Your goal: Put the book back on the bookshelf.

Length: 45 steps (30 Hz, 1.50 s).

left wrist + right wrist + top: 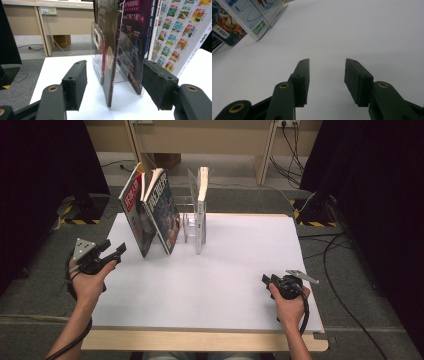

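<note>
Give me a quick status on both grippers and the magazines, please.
Left gripper open, beside leaning magazines. Right gripper open, over bare table. Nothing in the way.

Lighting's pretty even from overhead, and the white bench [210,280] comes out bright, almost washed out in the right gripper view. Both sides of the high view drop into near black. Only soft, faint shadows under the magazines [150,212]. Up close the jaws look a bit soft, and everything's low-res and slightly grainy.
</note>
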{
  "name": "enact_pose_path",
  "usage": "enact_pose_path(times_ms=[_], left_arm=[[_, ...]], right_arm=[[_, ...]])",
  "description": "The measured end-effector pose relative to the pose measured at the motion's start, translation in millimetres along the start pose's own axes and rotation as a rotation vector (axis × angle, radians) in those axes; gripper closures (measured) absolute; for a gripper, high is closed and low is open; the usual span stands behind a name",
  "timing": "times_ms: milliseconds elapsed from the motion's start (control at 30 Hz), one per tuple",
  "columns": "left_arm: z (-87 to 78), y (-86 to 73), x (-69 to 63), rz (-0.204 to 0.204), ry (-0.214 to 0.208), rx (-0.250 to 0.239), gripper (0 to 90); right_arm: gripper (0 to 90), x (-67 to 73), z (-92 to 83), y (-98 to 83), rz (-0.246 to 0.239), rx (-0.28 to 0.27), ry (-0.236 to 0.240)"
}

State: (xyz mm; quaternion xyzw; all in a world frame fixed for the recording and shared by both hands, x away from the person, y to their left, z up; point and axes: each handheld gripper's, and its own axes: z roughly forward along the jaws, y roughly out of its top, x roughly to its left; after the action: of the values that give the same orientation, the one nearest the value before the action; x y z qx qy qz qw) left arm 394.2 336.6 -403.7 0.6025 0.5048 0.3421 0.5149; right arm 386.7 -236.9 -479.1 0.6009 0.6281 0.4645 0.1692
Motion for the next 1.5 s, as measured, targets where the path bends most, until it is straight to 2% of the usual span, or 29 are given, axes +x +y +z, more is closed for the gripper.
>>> enact_pose_path(times_ms=[600, 1167, 1233, 1367, 1500], left_arm=[[-17.2, -13.4, -1.9, -0.008, -0.01, 0.011, 36.1], [-35.8, -39.5, 3.1, -0.026, -0.007, 0.048, 36.0], [-38.3, -45.9, 4.7, -0.038, -0.009, 0.061, 36.1], [-41.8, -54.4, 8.7, -0.052, -0.001, 0.077, 36.0], [-43.9, -65.9, 11.4, -0.047, 0.01, 0.102, 36.0]], right_arm=[[56.0, 2.3, -3.1, 1.1, -0.006, -0.008, -0.004], [55.9, 4.5, -4.0, 0.9, -0.031, -0.012, -0.009], [55.9, 4.7, -4.4, 1.1, -0.015, -0.01, -0.005], [55.7, 4.6, -3.9, 1.0, -0.027, -0.01, -0.006], [55.4, 5.4, -4.1, 1.0, -0.028, -0.012, -0.007]])
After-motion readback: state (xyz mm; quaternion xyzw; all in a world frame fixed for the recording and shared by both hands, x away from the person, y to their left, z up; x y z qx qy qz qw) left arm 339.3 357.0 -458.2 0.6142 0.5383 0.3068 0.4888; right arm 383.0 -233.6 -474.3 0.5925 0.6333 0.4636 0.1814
